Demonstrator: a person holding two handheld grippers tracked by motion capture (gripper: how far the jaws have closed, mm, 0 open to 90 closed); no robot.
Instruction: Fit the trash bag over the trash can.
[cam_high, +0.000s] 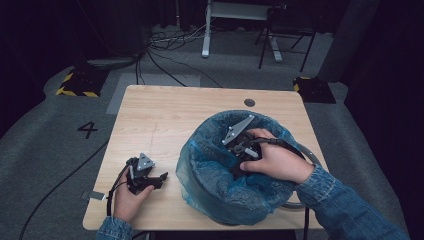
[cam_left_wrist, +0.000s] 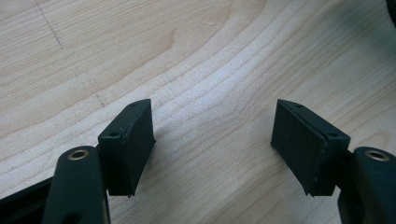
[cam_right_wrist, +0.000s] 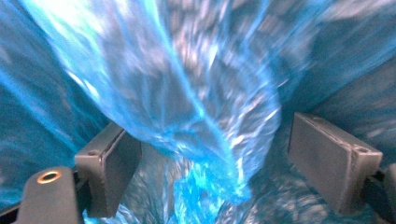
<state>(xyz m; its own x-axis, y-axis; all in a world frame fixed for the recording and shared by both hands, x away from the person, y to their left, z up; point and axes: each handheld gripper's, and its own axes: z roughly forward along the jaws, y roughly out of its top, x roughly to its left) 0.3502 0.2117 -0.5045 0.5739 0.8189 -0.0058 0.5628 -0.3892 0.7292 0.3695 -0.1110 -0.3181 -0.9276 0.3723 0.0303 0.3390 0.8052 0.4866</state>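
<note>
A bin lined with a blue plastic bag (cam_high: 210, 165) stands on the right half of the wooden table (cam_high: 165, 115). My right gripper (cam_high: 239, 159) reaches down inside the bag. In the right gripper view the jaws of that gripper (cam_right_wrist: 215, 158) stand open, with a blurred fold of the blue bag (cam_right_wrist: 187, 93) hanging between them and just ahead. My left gripper (cam_high: 157, 181) rests low over the table near the front left, beside the bin. In the left gripper view its pads (cam_left_wrist: 128, 147) are wide apart over bare wood, holding nothing.
The table's front edge is close to my left hand. A small round grommet (cam_high: 249, 103) sits at the table's far edge. Cables (cam_high: 170, 60), a chair (cam_high: 287, 30) and a desk leg (cam_high: 206, 35) stand on the floor beyond the table.
</note>
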